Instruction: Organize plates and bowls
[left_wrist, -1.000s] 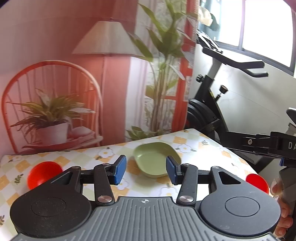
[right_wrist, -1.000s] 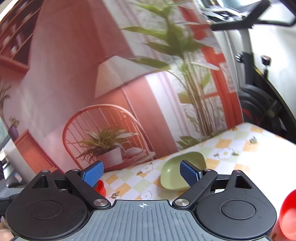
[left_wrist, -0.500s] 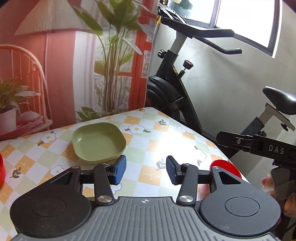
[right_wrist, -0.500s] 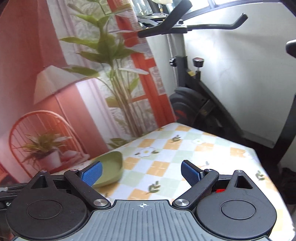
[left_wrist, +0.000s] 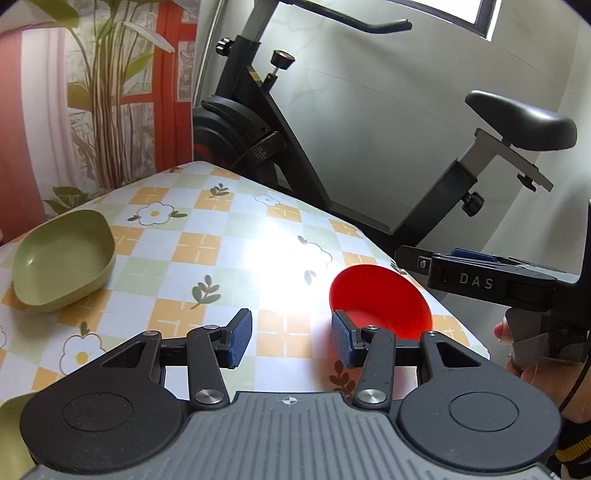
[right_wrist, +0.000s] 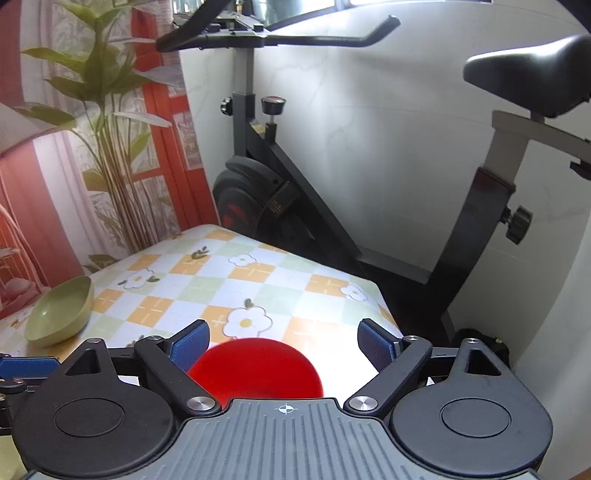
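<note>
A red bowl (left_wrist: 380, 301) sits near the table's right edge, just beyond the right finger of my open left gripper (left_wrist: 291, 341). In the right wrist view the same red bowl (right_wrist: 255, 369) lies low between the wide-spread fingers of my open right gripper (right_wrist: 283, 341), partly hidden by the gripper body. A green squarish bowl (left_wrist: 62, 258) rests upright at the far left, also seen as the green bowl (right_wrist: 59, 317). A pale green rim (left_wrist: 9, 432) shows at the bottom-left corner. Nothing is held.
The checked floral tablecloth (left_wrist: 207, 251) ends close behind the red bowl. A black exercise bike (right_wrist: 280, 206) stands right beyond the table's far edge. The other gripper's body (left_wrist: 487, 284) and a hand (left_wrist: 532, 365) are at the right. A printed backdrop (right_wrist: 74, 166) rises at left.
Both views have swung right: the green bowl slid to the left edge, and the red bowl came in front of both grippers. Both stayed open.
</note>
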